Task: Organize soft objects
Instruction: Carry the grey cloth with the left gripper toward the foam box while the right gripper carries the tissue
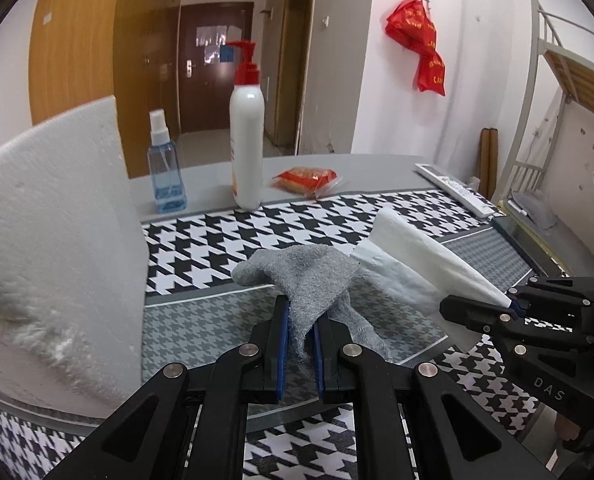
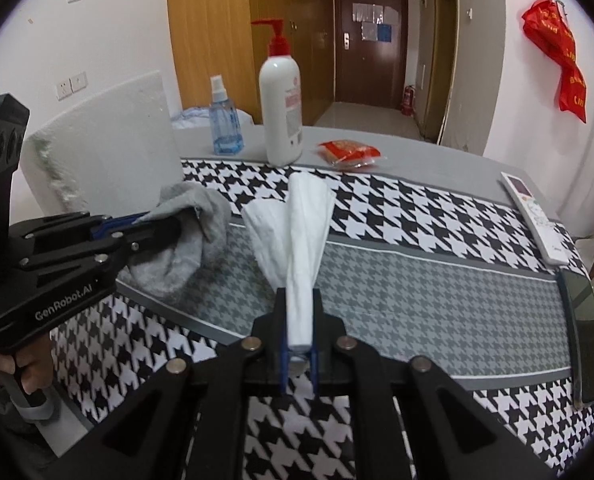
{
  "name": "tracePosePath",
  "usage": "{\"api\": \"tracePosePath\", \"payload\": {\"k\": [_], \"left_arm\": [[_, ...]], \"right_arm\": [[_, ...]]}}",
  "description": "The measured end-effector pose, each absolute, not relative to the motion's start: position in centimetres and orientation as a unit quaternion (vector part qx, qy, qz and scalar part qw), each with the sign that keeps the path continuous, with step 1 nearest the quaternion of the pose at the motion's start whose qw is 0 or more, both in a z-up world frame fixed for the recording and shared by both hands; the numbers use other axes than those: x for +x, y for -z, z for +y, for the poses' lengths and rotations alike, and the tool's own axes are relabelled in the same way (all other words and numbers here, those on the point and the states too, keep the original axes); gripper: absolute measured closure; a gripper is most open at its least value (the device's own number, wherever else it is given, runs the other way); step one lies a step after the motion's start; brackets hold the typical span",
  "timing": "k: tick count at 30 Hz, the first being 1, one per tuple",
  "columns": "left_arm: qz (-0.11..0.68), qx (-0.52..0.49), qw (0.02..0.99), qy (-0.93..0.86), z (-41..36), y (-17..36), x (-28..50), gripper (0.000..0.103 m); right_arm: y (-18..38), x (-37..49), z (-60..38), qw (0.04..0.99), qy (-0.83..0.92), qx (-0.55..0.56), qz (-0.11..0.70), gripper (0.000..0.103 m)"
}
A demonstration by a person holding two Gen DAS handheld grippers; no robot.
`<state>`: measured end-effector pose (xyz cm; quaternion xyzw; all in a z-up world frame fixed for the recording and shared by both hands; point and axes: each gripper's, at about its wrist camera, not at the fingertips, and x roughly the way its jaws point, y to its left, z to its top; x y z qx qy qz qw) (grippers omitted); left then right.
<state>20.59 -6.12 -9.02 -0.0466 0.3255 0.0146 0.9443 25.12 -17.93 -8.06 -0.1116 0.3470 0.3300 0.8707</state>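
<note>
A grey towel [image 1: 313, 276] hangs bunched between the blue pads of my left gripper [image 1: 302, 312], which is shut on it and holds it just above the houndstooth table cover [image 1: 225, 240]. The same grey towel [image 2: 193, 236] droops from the left gripper [image 2: 157, 220] at the left of the right wrist view. My right gripper [image 2: 300, 304] is shut on a white cloth [image 2: 301, 232], whose pinched end fans out away from the jaws. In the left wrist view that white cloth [image 1: 409, 256] stretches from the right gripper [image 1: 511, 304] toward the towel.
A white foam block [image 1: 57, 216] stands at the left. At the table's far edge are a blue spray bottle [image 1: 165, 172], a white pump bottle [image 1: 248, 136] and a red snack packet [image 1: 307, 178]. A white remote [image 2: 533, 216] and a dark phone [image 2: 587, 328] lie right.
</note>
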Motion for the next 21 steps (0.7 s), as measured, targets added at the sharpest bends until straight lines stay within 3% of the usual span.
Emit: {"api": "tracePosePath", "payload": {"k": [21], "left_arm": [[0.266,-0.018,0.963,-0.04,-5.4,6.0,16.4,0.092]], "right_arm": [[4.8,22.0,-18.1,0.89,-0.33,-0.089,0.303,0.092]]}}
